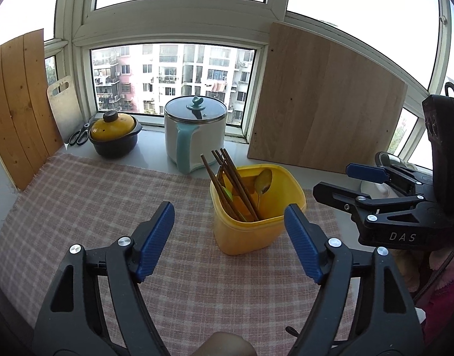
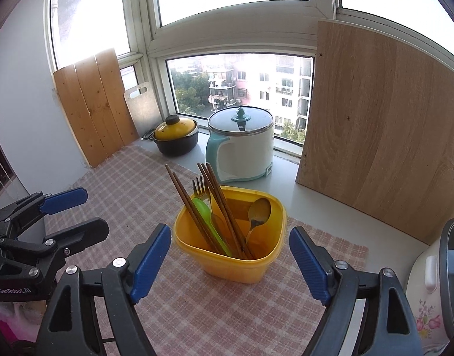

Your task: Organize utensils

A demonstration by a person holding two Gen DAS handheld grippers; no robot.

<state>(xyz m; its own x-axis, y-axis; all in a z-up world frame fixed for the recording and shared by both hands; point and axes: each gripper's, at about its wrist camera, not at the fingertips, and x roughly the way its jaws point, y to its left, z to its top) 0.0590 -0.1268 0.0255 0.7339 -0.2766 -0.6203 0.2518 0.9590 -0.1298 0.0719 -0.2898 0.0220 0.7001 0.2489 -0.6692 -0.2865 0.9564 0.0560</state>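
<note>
Both claws empty and wide. Left gripper hangs over the pink-and-white checked cloth with its jaws spread, nothing between the pads; the yellow plastic tub sits just ahead and slightly to its right. Right gripper is also spread wide and frames the same tub from the near side, not touching it.

Utensils all stand in the tub, mid-cloth, in front of the white-and-teal electric pot:
- dark brown wooden chopsticks, several, leaning back-left, tops well clear of the rim
- metal fork, tines up
- bright green plastic spoon, leaning with the sticks
- gold metal spoon, bowl up, against the right wall

Handling, my read: everything is light and stiff. The chopsticks are thin and likely roll, so pinch across the bundle near the upper third rather than one stick. The metal spoon looks slick; take the neck just below the bowl. The tub is thin-walled and probably flexes and tips when a leaning stick gets pulled, so one claw should steady the rim. Nothing fragile here except the pot's glass lid behind.
</note>
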